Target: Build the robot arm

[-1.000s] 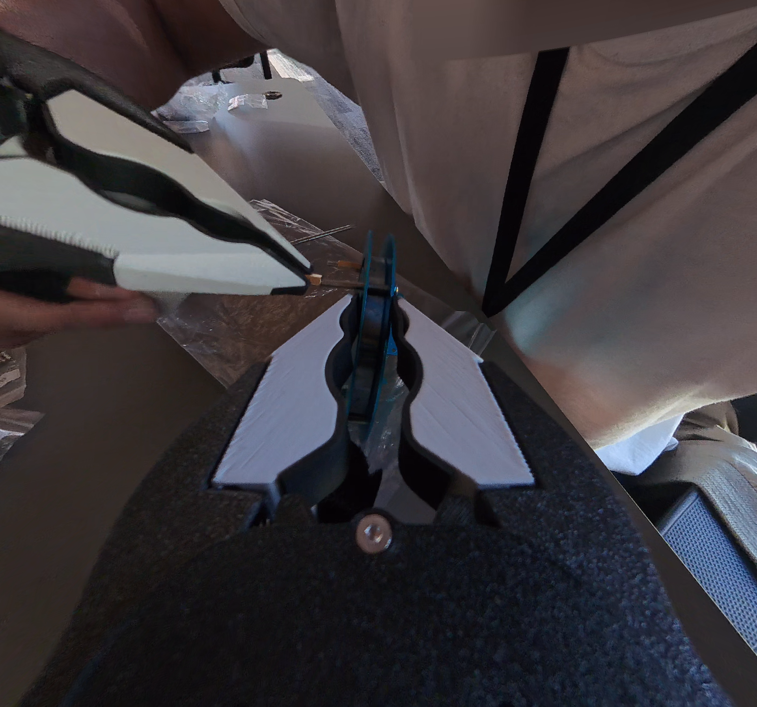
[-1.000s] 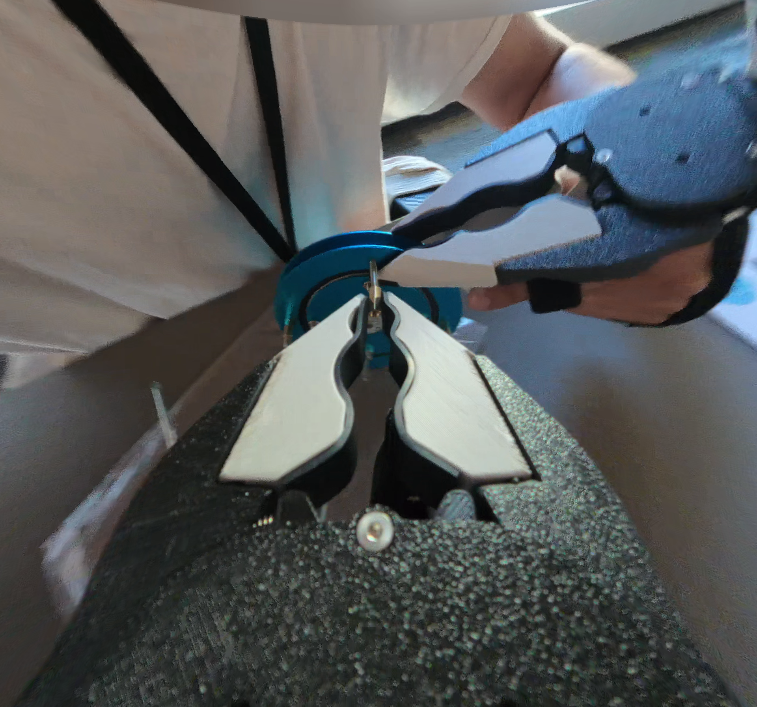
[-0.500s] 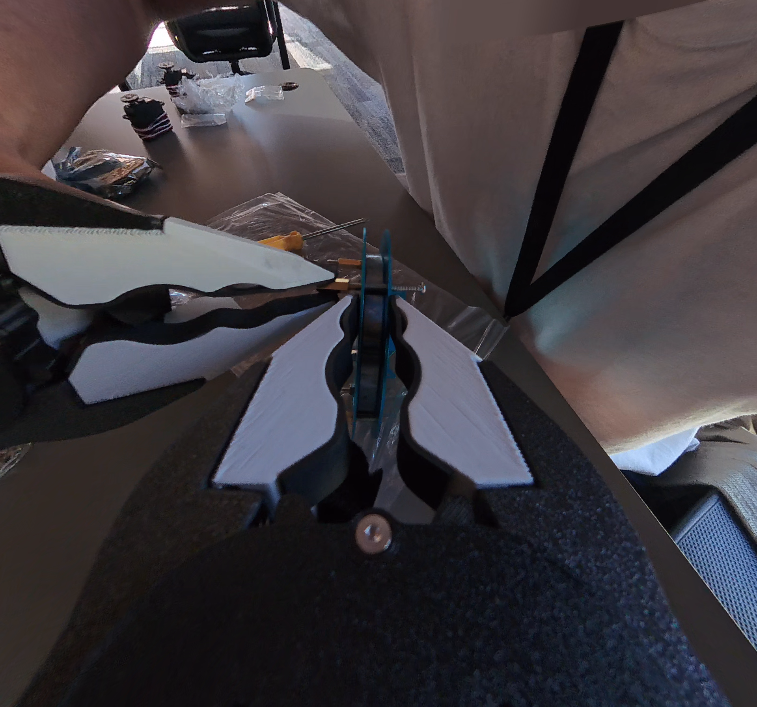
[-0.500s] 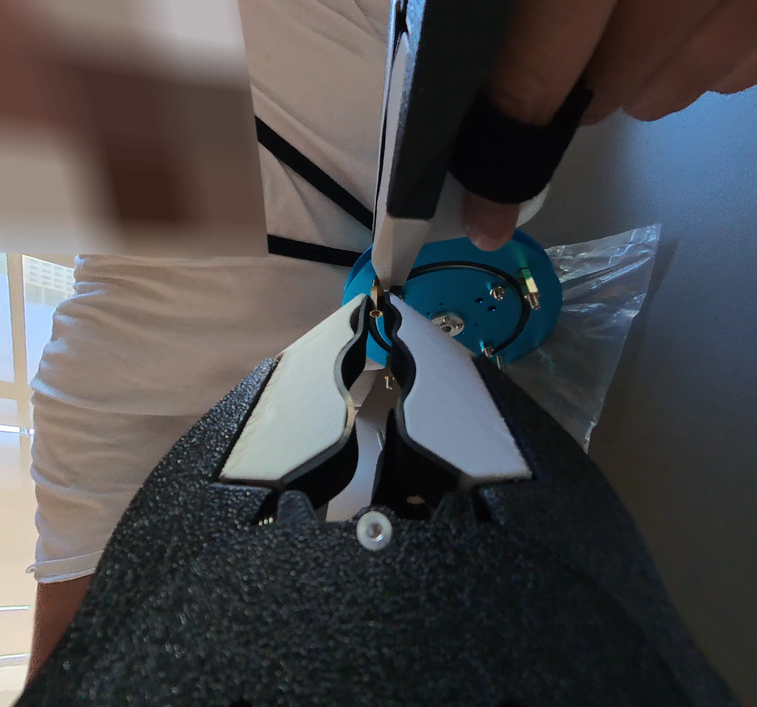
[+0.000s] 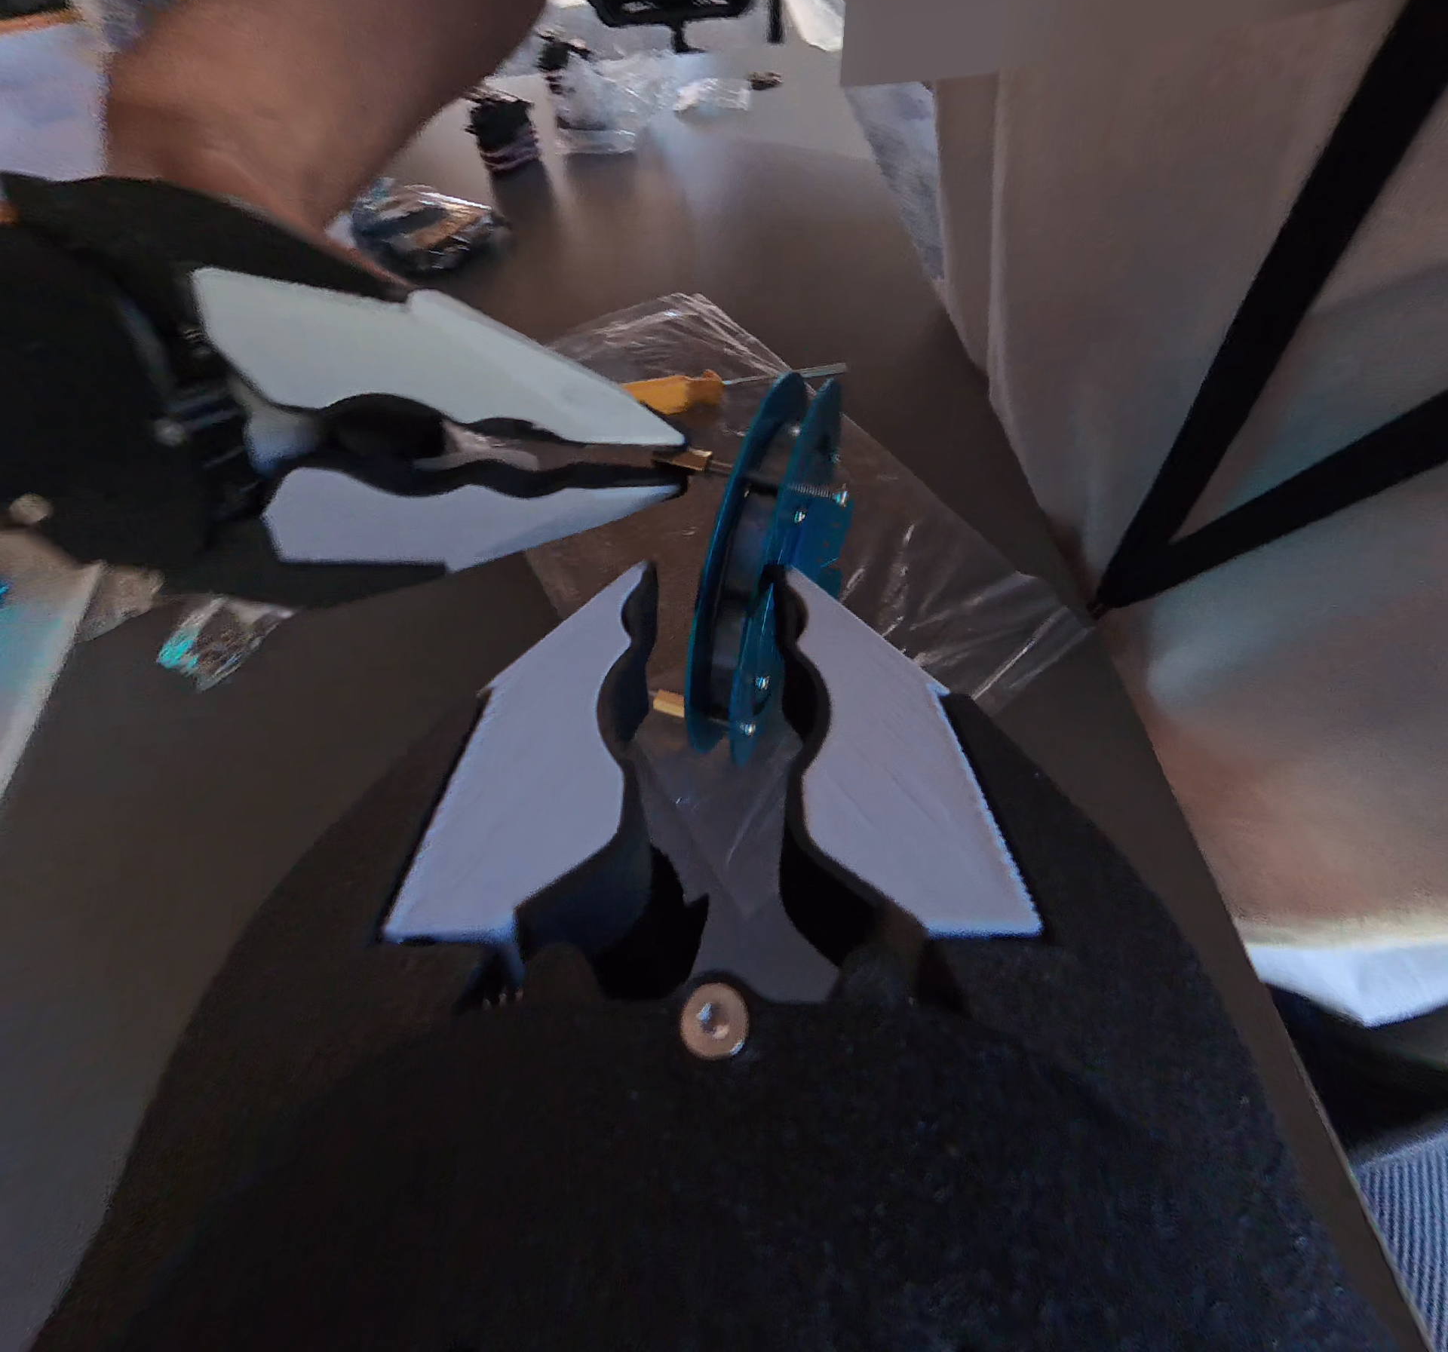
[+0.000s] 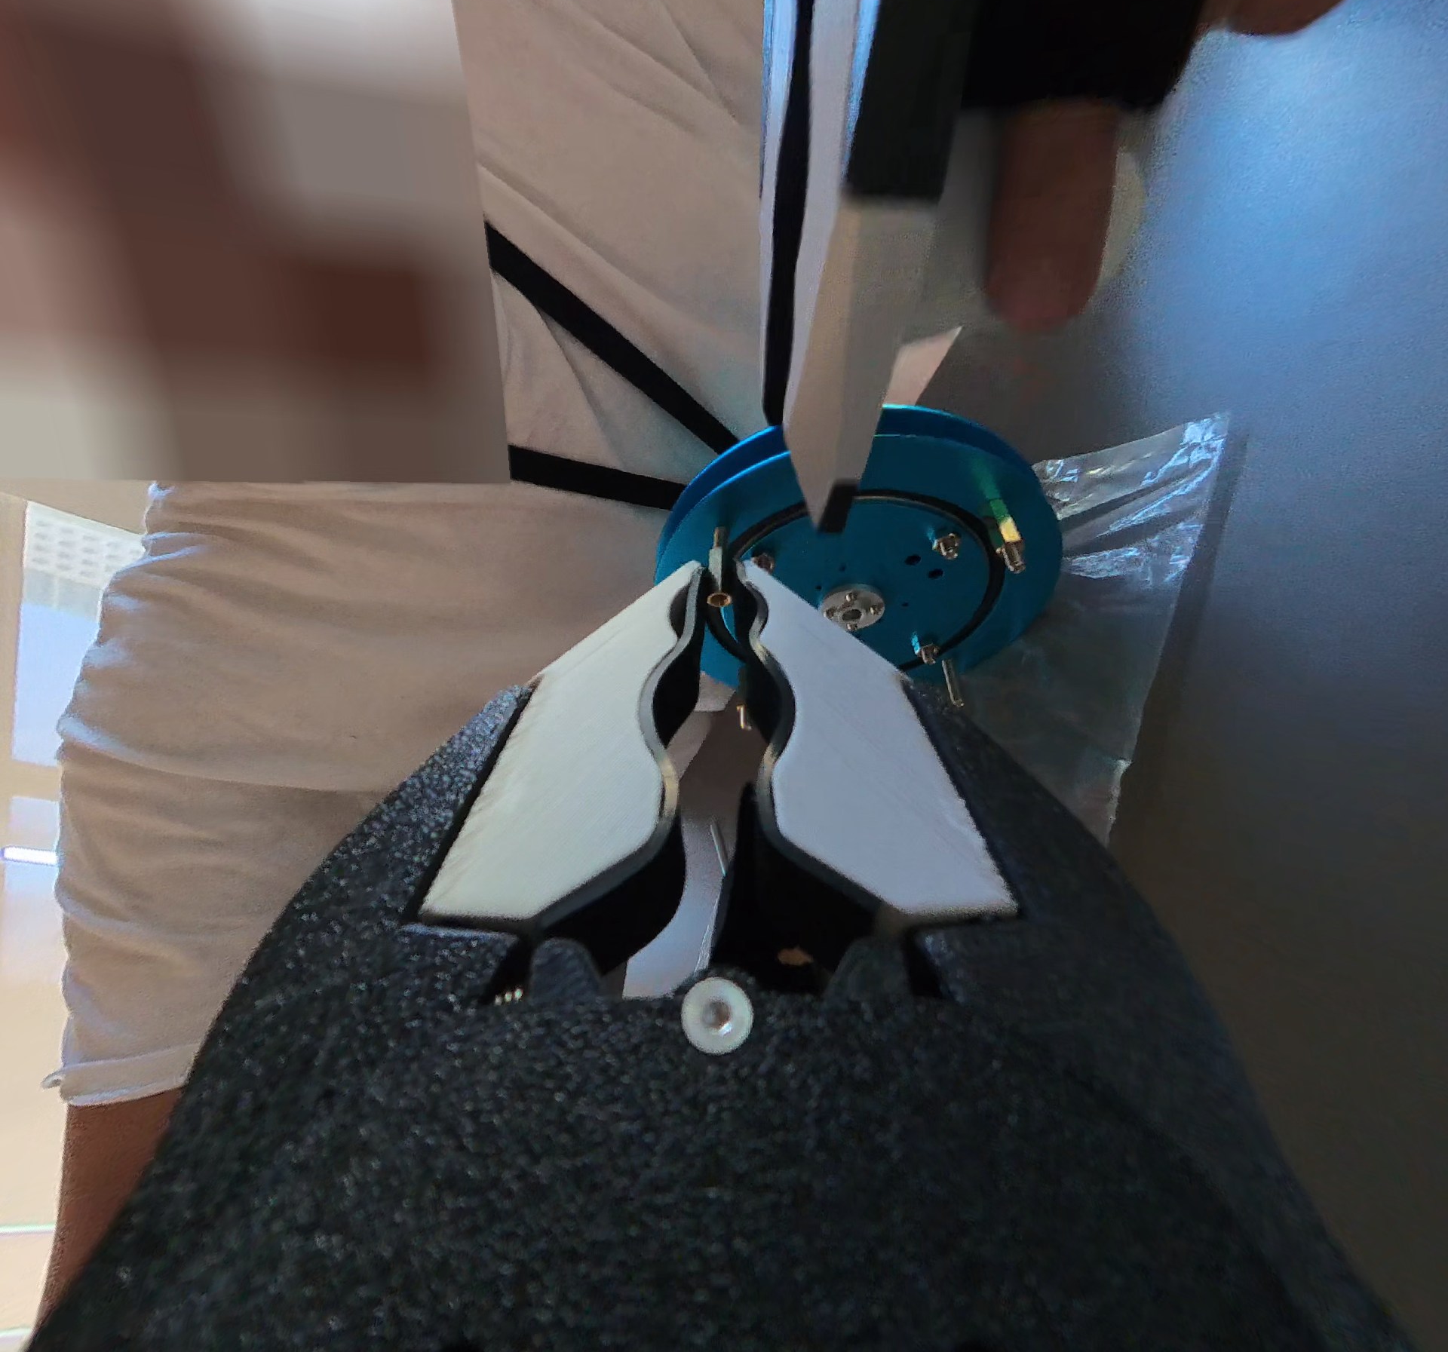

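While the left claw (image 5: 717,594) hangs parted beside the blue disc (image 5: 772,531), right claw (image 6: 725,582) pinches a brass standoff (image 6: 717,600)

- My table (image 5: 744,217) is a dark, smooth top; its near edge runs beside my shirt.
- A clear plastic bag (image 5: 924,578) lies flat near that edge.
- An orange-handled tool (image 5: 678,390) rests on the bag's far part.
- Farther back lie a dark packet (image 5: 427,225), small black parts (image 5: 501,131) and crumpled clear wrapping (image 5: 627,92), blurred.
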